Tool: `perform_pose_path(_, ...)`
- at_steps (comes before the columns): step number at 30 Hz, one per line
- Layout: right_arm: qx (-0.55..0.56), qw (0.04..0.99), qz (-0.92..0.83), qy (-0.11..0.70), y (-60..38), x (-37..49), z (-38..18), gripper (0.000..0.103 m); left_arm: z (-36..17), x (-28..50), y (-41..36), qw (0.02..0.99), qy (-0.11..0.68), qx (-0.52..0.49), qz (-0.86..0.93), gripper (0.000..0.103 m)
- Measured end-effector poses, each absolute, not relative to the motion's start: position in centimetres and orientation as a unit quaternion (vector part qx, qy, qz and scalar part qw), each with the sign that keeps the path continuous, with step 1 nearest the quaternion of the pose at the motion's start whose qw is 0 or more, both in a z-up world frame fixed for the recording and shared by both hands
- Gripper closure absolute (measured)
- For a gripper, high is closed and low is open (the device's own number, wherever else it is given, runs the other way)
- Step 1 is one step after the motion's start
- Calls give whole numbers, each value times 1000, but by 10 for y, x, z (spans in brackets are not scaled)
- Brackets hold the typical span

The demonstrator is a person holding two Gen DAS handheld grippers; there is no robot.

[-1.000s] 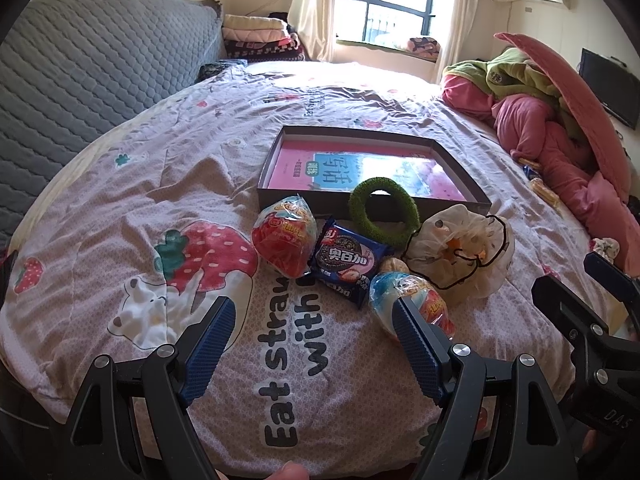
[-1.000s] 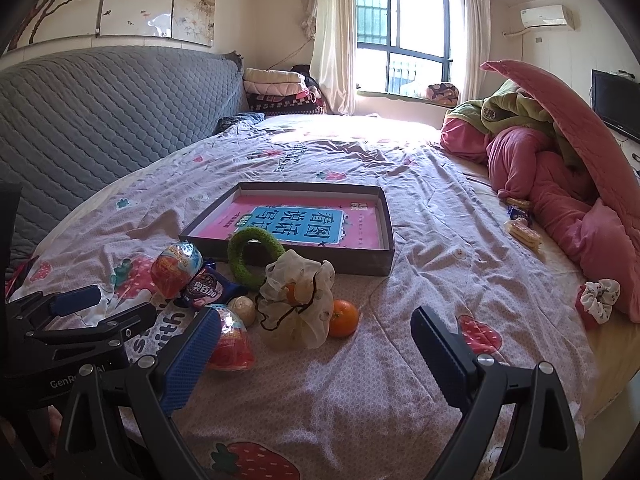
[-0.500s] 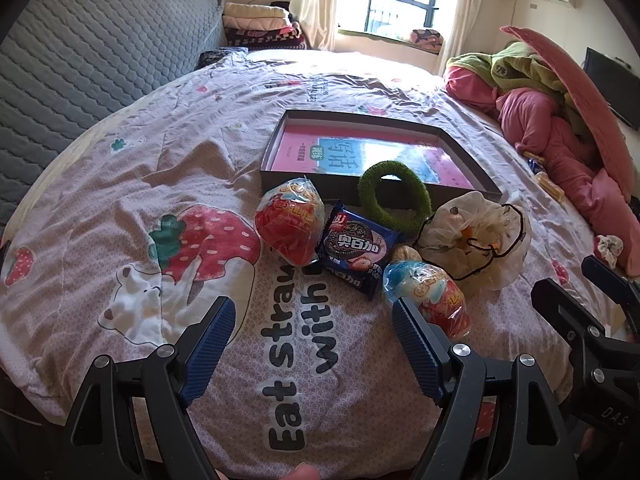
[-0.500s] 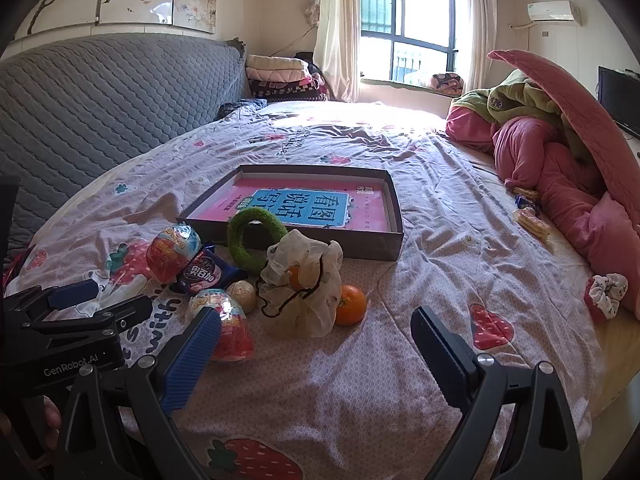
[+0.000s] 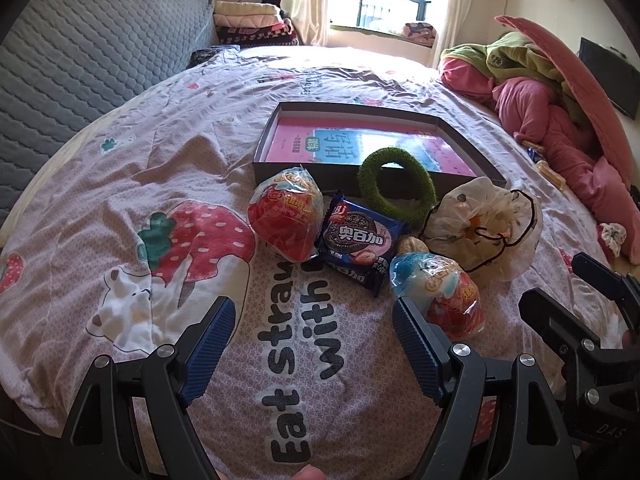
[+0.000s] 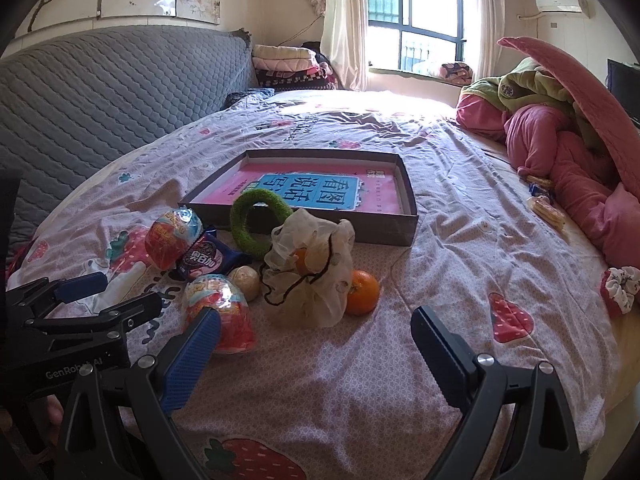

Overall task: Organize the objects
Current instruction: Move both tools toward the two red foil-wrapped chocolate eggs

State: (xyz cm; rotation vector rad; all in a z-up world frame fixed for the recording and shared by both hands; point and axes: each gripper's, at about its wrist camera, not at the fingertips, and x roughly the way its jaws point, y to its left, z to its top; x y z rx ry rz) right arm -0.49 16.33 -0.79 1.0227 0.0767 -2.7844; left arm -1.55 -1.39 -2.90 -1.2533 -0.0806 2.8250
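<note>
A shallow grey box (image 5: 472, 151) (image 6: 408, 188) with a pink and blue book inside lies on the bed. A green fuzzy ring (image 5: 396, 188) (image 6: 256, 220) leans on its near wall. In front lie two wrapped toy eggs (image 5: 286, 214) (image 5: 440, 294), a dark cookie packet (image 5: 358, 240) (image 6: 206, 258), a sheer drawstring pouch (image 5: 480, 224) (image 6: 308, 272), an orange (image 6: 362, 292) and a pale ball (image 6: 245, 277). My left gripper (image 5: 314, 354) is open, just short of the snacks. My right gripper (image 6: 316, 356) is open, near the pouch and orange.
A grey quilted headboard (image 6: 100, 96) runs along the left. Pink and green bedding (image 6: 560, 136) is piled at the right, with small snack packets (image 6: 546, 204) and a scrunchie (image 6: 618, 290) near it. Folded blankets (image 6: 288, 64) sit by the window.
Both grippers have moved forward a little toward the pile of objects, which now looks larger. Both stay open and hold nothing.
</note>
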Motion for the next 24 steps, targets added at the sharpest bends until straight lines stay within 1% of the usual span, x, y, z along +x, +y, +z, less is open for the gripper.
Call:
perform_pose_path(6, 348, 115, -930, 29, 149, -6, -13, 7, -32, -22, -22, 6, 2, -390, 921, 21)
perform_pose_path(10, 355, 125, -926, 38, 139, -8, -17, 7, -33, -31, -34, 16, -20, -393, 919, 21)
perform_pose_path(24, 380, 134, -914, 55, 116, -24, -35, 7, -36, -72, -50, 32, -39, -397, 916, 21)
